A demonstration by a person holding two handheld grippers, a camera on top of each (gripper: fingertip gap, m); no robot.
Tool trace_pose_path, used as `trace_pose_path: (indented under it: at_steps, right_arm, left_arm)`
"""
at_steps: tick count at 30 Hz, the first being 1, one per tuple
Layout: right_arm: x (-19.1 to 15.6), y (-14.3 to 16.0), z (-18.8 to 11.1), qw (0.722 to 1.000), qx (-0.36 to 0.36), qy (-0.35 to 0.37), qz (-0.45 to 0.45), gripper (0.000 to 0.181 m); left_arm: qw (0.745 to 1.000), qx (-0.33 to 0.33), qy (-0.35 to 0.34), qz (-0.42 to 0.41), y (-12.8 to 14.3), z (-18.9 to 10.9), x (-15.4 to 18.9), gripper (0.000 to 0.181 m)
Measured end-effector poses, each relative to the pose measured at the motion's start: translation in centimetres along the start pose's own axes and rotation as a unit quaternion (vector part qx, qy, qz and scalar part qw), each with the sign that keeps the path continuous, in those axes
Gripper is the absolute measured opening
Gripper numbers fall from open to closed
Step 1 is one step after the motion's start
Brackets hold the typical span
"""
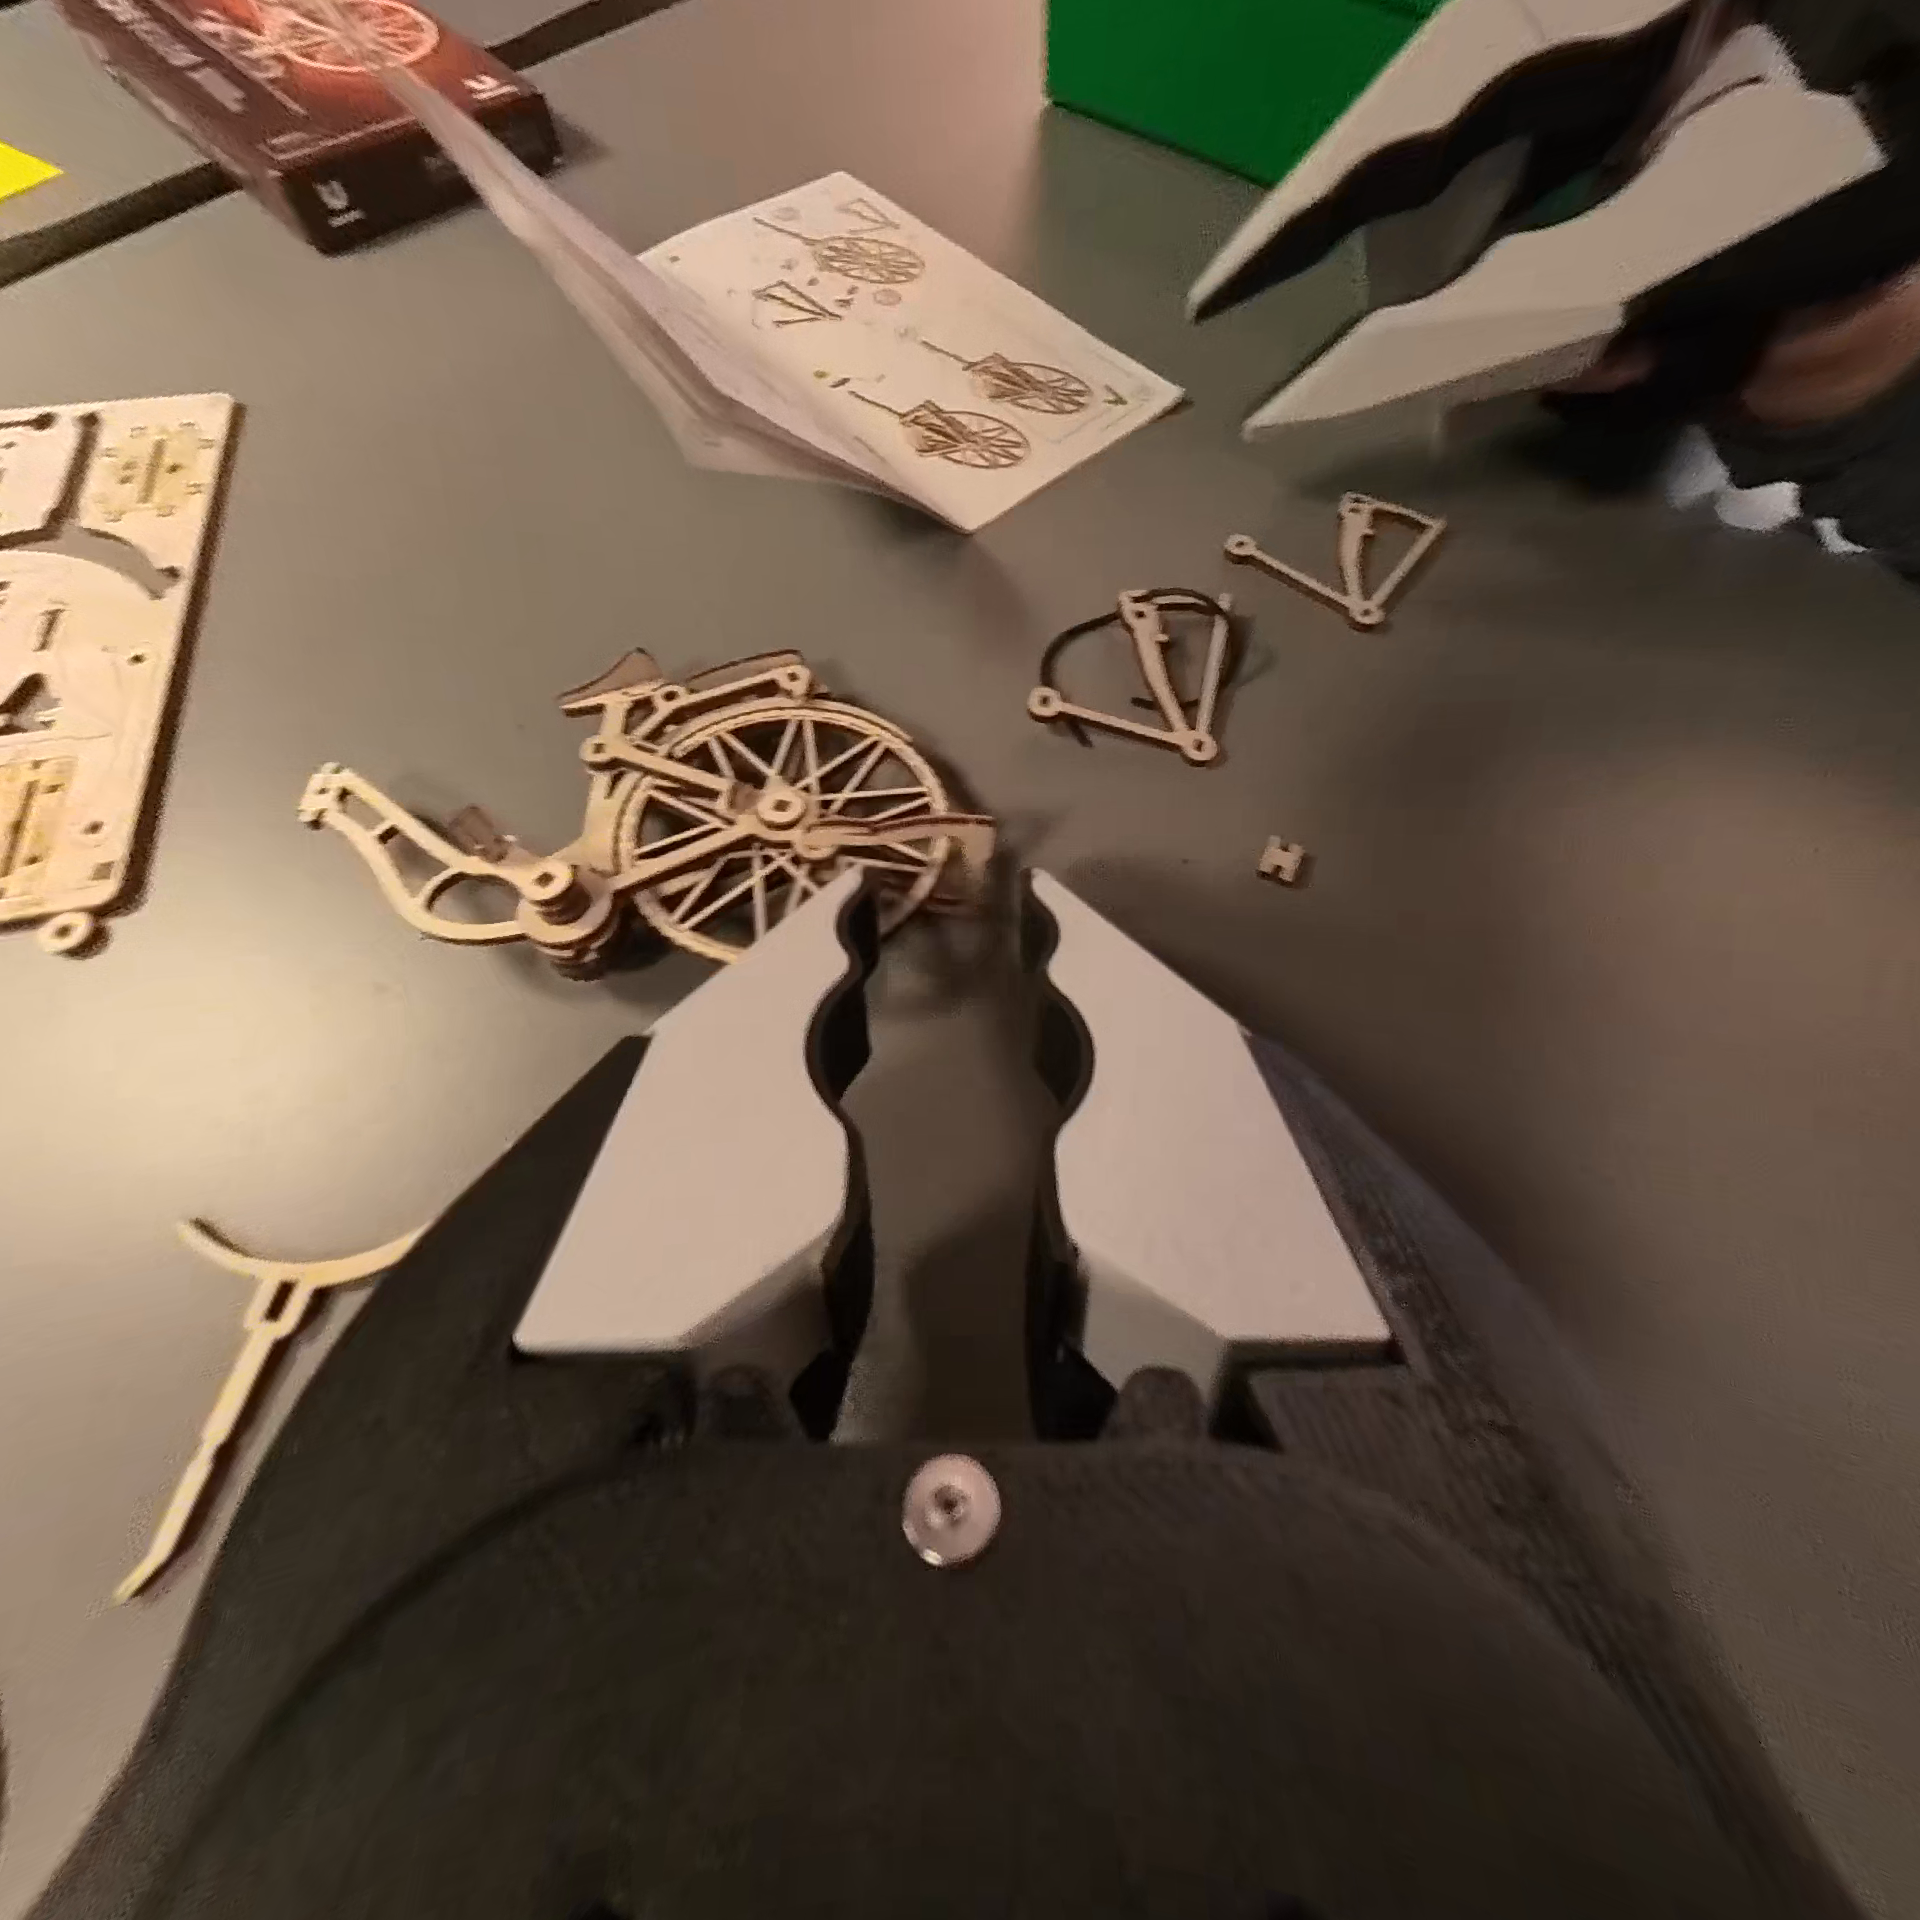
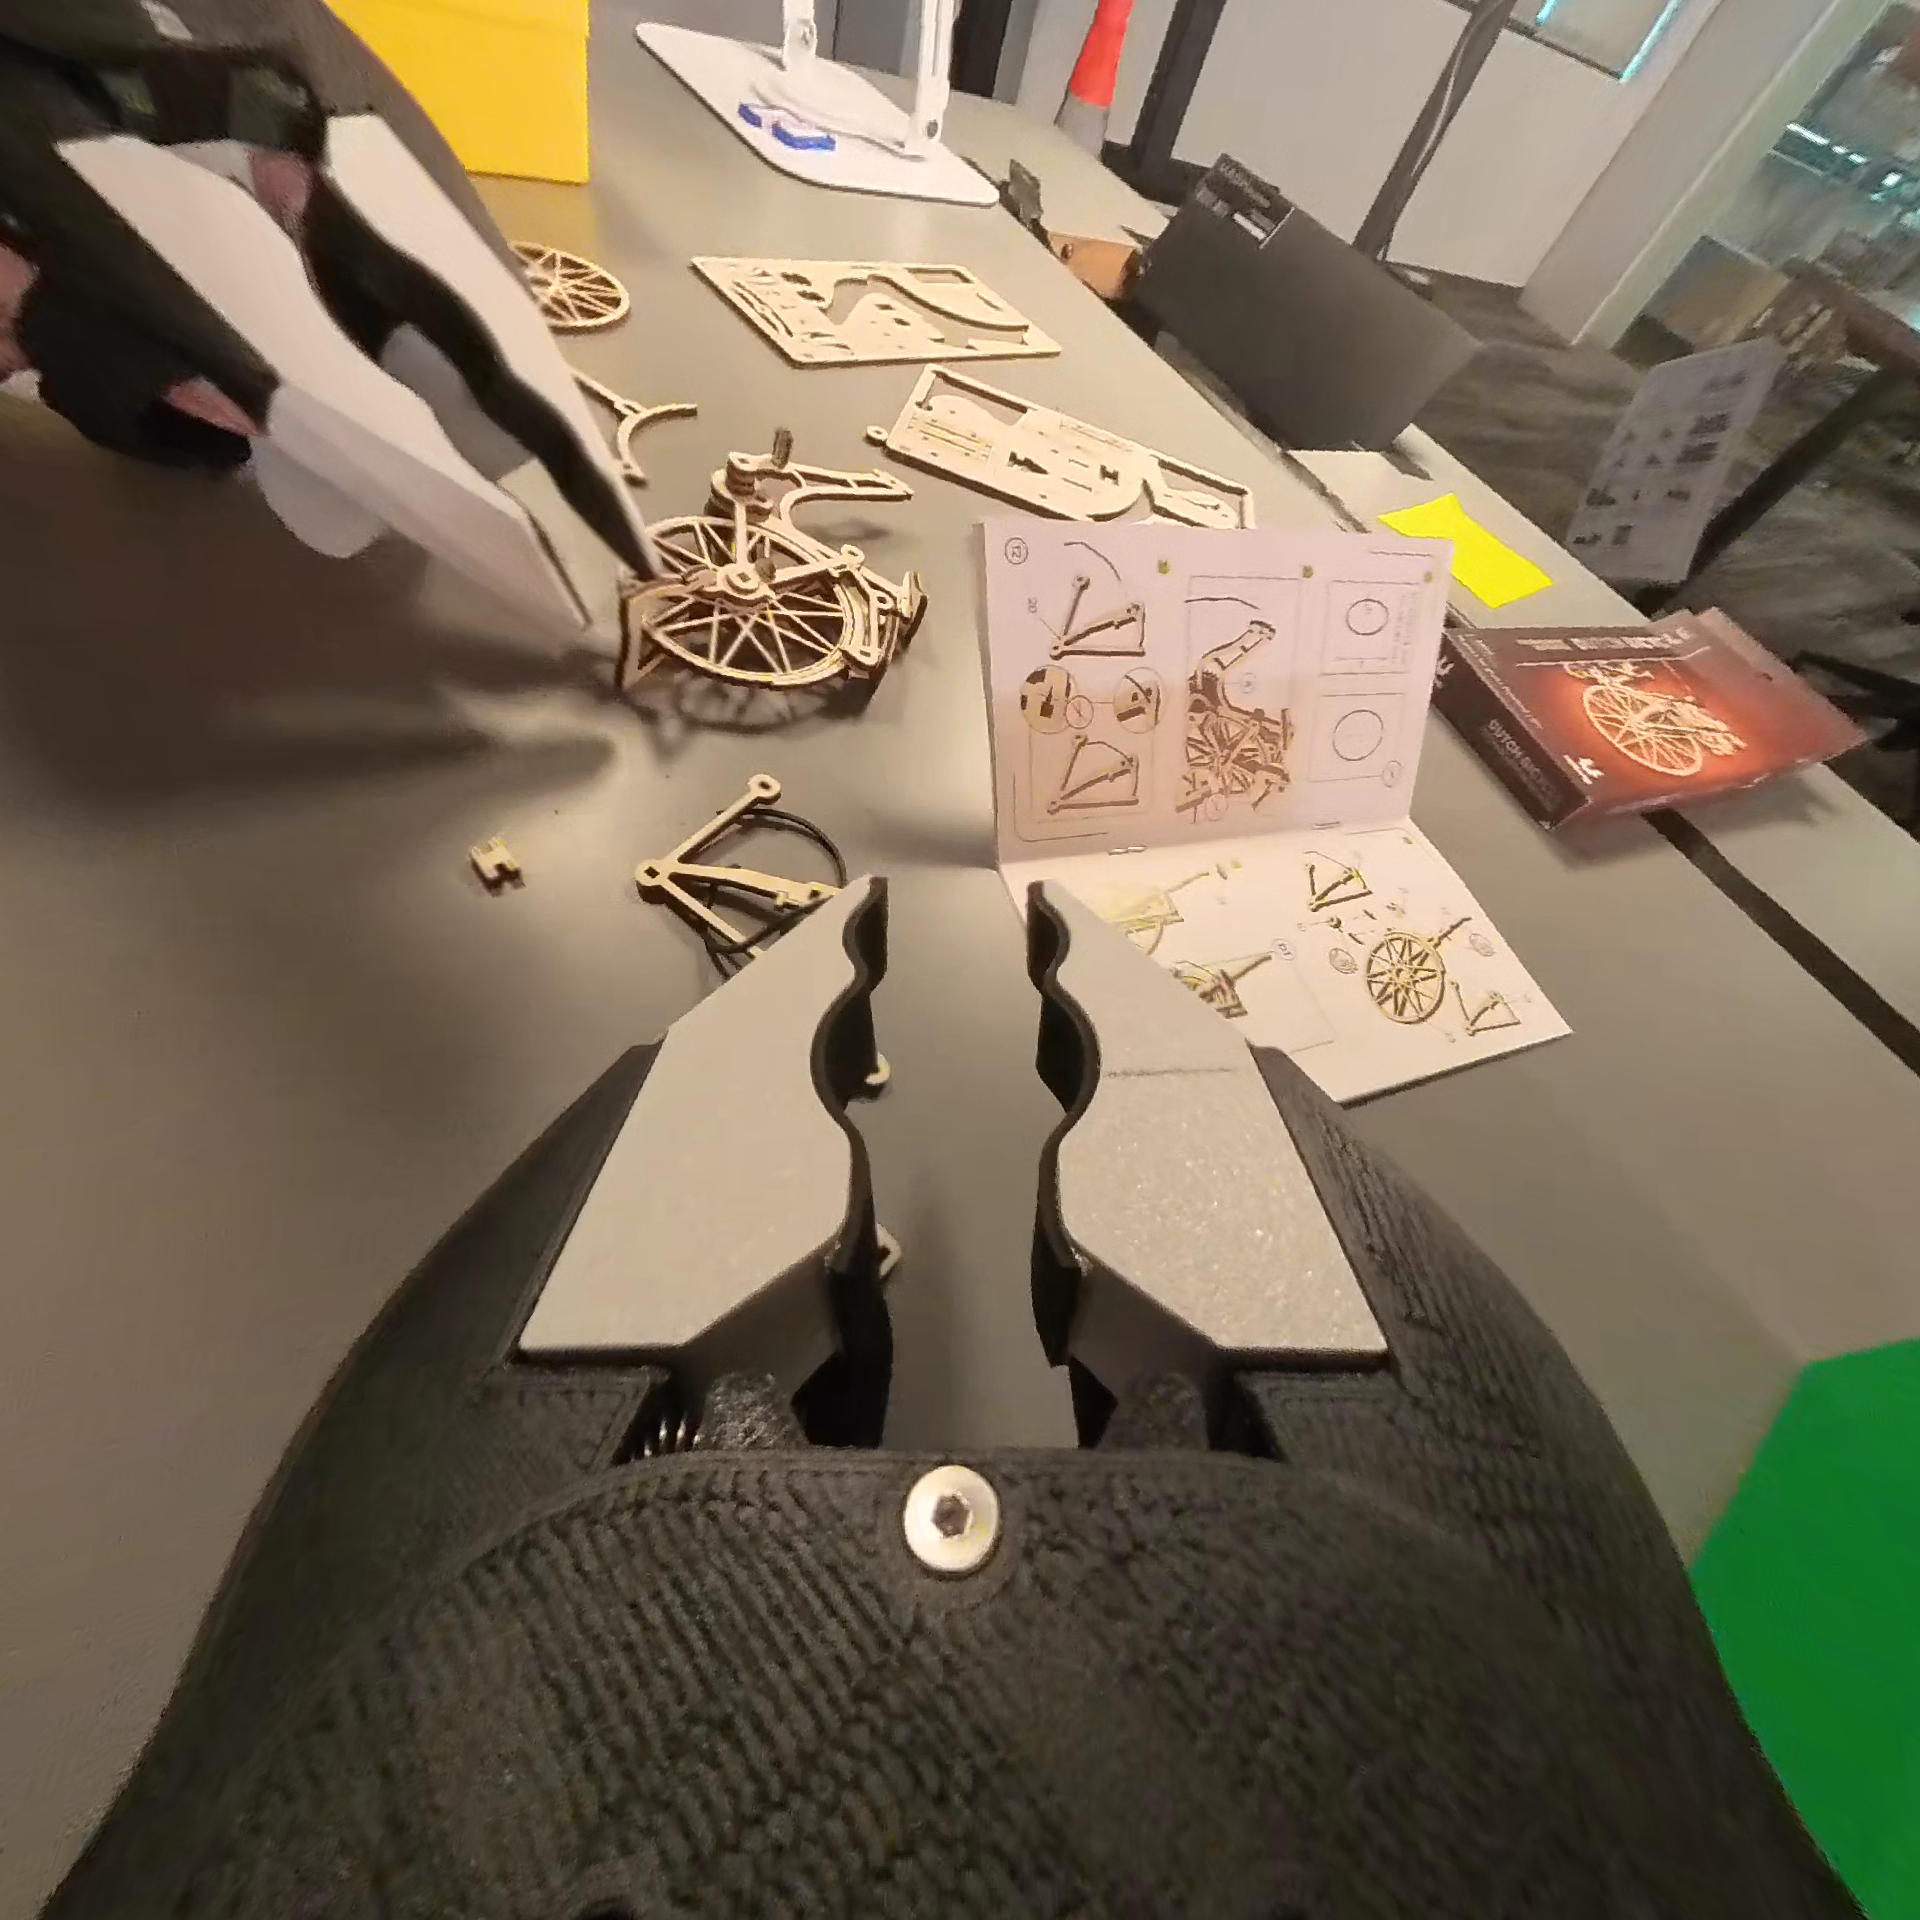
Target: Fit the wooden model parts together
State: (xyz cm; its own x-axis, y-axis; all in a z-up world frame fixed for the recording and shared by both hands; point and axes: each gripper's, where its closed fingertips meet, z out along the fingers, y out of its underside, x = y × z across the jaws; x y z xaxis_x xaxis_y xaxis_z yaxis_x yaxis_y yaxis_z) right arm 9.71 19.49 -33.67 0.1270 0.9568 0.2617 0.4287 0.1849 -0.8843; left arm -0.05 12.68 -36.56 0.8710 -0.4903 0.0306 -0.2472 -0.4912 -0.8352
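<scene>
I am holding my left gripper [image 1: 943, 883] low over the grey table [image 1: 1558, 1039] with its jaws spread and nothing between them. The half-built wooden bicycle model [image 1: 727, 821] is lying on its side right at the tips, its spoked wheel just ahead of my left finger; from the right wrist view one fingertip seems to be touching the wheel rim, though I cannot tell for sure. A triangular frame piece with a black band [image 1: 1138, 675] is resting ahead and to the right of these jaws, a second triangular frame piece [image 1: 1351, 556] is sitting farther off the same way, and a tiny H-shaped connector [image 1: 1281, 860] is lying just to the right of the tips. A curved fork piece [image 1: 249, 1351] is lying back beside the left finger's base.

I am keeping my right gripper [image 2: 956, 899] above the table, jaws parted and empty. The banded frame piece is sitting just ahead of its left fingertip, partly hidden under that finger. The open instruction booklet [image 2: 1216, 707] is standing ahead and to the right, and the punched wooden sheets [image 2: 1049, 457] are lying far ahead beyond the model.
</scene>
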Motion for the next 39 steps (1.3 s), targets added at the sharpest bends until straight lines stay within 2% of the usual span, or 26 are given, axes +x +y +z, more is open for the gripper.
trace_pose_path:
  at_steps: [4,6,9,11,14,17,20,22,24,27,32,36,37,39]
  right_arm:
    - [-0.2,-0.3,0.0,1.000,0.003,0.004,-0.015,0.023]
    - [-0.1,-0.6,-0.1,1.000,0.008,0.008,-0.017,0.023]
    - [0.2,-0.9,-0.4,1.000,0.017,0.018,-0.019,0.022]
    - [0.5,-1.2,-0.6,0.999,0.025,0.028,-0.023,0.022]
    - [0.8,-1.5,-0.9,0.998,0.031,0.040,-0.027,0.022]
    - [1.2,-1.5,-1.0,0.997,0.032,0.054,-0.032,0.020]
    - [1.3,-1.4,-0.9,0.998,0.036,0.053,-0.023,0.021]
    - [1.2,-1.6,-0.8,0.998,0.043,0.051,-0.021,0.020]
    - [1.0,-1.8,-0.8,0.997,0.049,0.051,-0.029,0.020]
    - [0.8,-1.8,-0.6,0.995,0.057,0.056,-0.055,0.018]
    - [0.9,-1.9,-0.6,0.995,0.070,0.055,-0.050,0.017]
    - [1.5,-2.0,-0.9,0.994,0.077,0.064,-0.041,0.017]
    - [1.5,-2.0,-0.9,0.994,0.078,0.066,-0.039,0.016]
    - [1.6,-2.1,-0.9,0.994,0.081,0.065,-0.036,0.016]
  left_arm:
    - [1.000,-0.006,-0.024,0.002,0.2,-0.2,-1.1,0.024]
    - [0.999,0.005,-0.025,0.021,0.0,-0.5,-1.0,0.030]
    - [0.993,0.015,-0.011,0.113,-0.1,-1.5,-0.7,0.041]
    - [0.978,0.027,-0.028,0.205,0.0,-2.9,-1.1,0.040]
    - [0.948,0.013,-0.058,0.313,1.0,-4.8,-2.3,0.026]
    - [0.929,-0.018,-0.082,0.360,2.6,-6.1,-3.5,0.021]
    - [0.915,-0.005,-0.105,0.391,2.7,-6.8,-3.5,0.018]
    - [0.904,0.018,-0.122,0.410,1.9,-6.5,-3.1,0.022]
    - [0.882,0.035,-0.153,0.444,0.8,-5.6,-3.0,0.034]
    - [0.858,-0.013,-0.145,0.493,1.2,-2.9,-3.3,0.052]
    - [0.820,-0.012,-0.129,0.557,0.5,-0.7,-3.7,0.038]
    - [0.778,-0.007,-0.137,0.613,0.7,0.4,-3.6,0.013]
    - [0.771,-0.001,-0.147,0.619,0.6,0.5,-3.5,0.006]
    - [0.771,0.005,-0.158,0.617,0.4,0.7,-3.3,0.005]
